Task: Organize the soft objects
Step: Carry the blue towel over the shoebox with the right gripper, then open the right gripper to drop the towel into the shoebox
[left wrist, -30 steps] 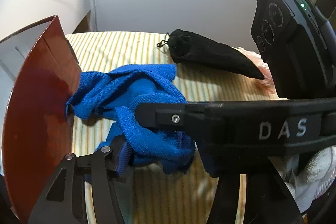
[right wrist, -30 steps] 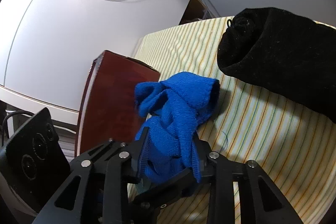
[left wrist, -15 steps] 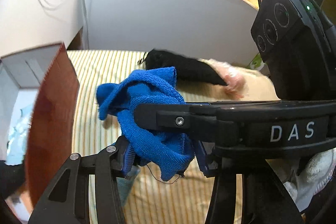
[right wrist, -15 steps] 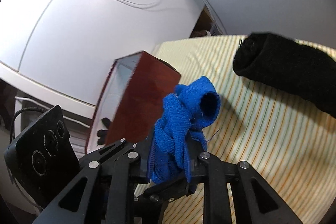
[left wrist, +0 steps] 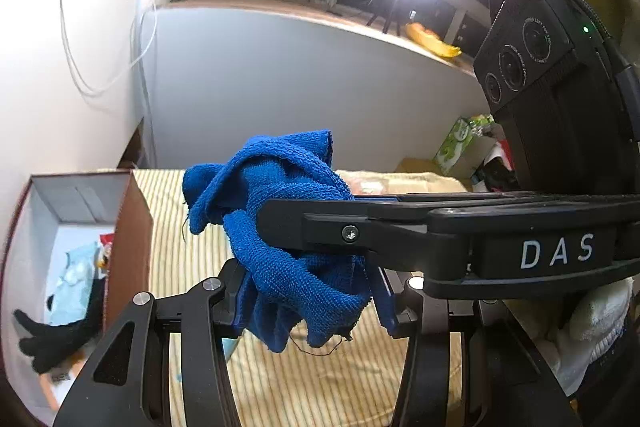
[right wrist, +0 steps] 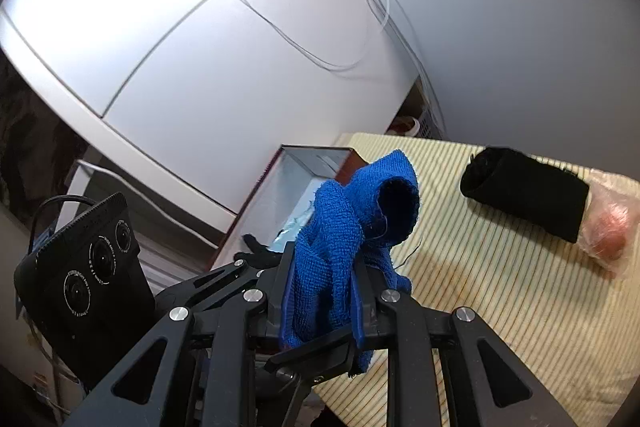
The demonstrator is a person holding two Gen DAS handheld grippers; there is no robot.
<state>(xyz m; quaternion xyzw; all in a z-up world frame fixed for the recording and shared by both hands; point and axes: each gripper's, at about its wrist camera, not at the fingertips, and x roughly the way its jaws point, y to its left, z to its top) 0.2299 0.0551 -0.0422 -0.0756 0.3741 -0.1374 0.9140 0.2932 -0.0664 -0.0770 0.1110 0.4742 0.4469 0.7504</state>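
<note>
Both grippers hold one blue terry cloth (left wrist: 280, 227), bunched and lifted off the striped table. My left gripper (left wrist: 308, 303) is shut on its lower folds. My right gripper (right wrist: 324, 303) is shut on the same cloth (right wrist: 344, 239), and its finger crosses the left wrist view (left wrist: 360, 231) from the right. A dark red open box (left wrist: 132, 243) stands to the left of the cloth; a light blue item and a black item lie inside. The box also shows in the right wrist view (right wrist: 296, 171), just behind the cloth.
A black fabric pouch (right wrist: 528, 191) lies on the yellow striped tablecloth (right wrist: 500, 299) with a pink item in clear plastic (right wrist: 608, 227) at its right end. White walls with hanging cables stand behind the table. A white cloth (left wrist: 596, 319) sits at the right.
Both grippers have raised the blue cloth from the table surface to above the box's rim height. The views tilted upward, so the box interior and the window now show.
</note>
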